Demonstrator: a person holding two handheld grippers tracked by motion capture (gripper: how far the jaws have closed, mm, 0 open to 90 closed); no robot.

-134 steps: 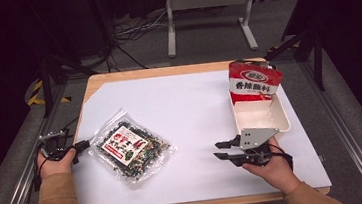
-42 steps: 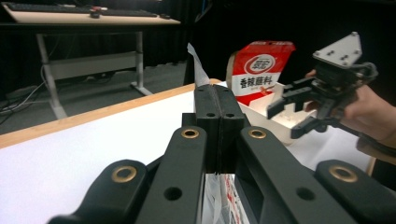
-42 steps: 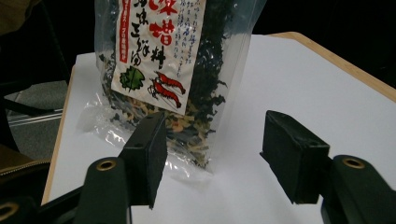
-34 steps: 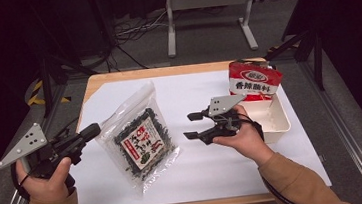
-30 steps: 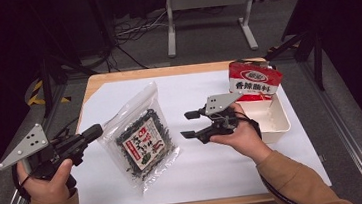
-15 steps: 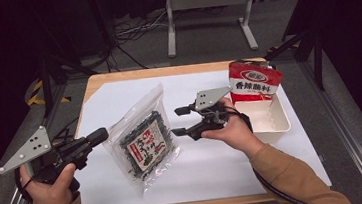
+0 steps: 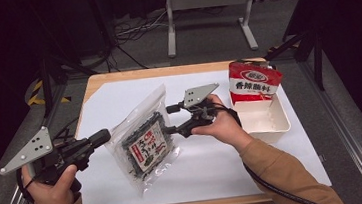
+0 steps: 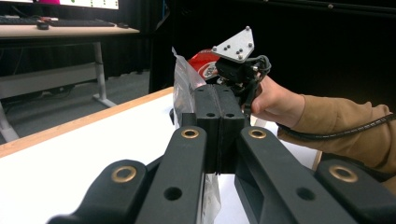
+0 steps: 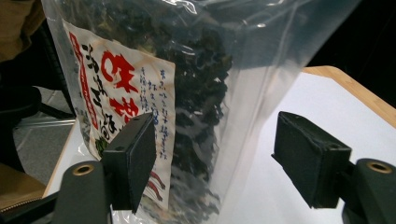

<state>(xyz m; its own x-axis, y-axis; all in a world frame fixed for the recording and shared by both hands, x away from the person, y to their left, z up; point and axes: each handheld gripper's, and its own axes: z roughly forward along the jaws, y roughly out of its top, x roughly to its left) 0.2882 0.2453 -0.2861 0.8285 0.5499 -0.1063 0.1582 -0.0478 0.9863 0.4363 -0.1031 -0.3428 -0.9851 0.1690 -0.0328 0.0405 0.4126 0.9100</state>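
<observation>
1 clear seaweed bag (image 7: pixel 145 143) stands tilted, long axis running upper-right.

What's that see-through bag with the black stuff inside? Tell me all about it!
The clear plastic bag holds dark, crinkly dried pieces and bears a white label with red and black writing. It stands tilted on the white table, its edge pinched in the shut left gripper. The right gripper, jaws just opened wide, sits beside its other edge, pads not pressing it.

The high view looked down on the table (image 7: pixel 276 173); both gripper views sat close, sharing the clear bag (image 7: pixel 145 140) at frame centre.
</observation>
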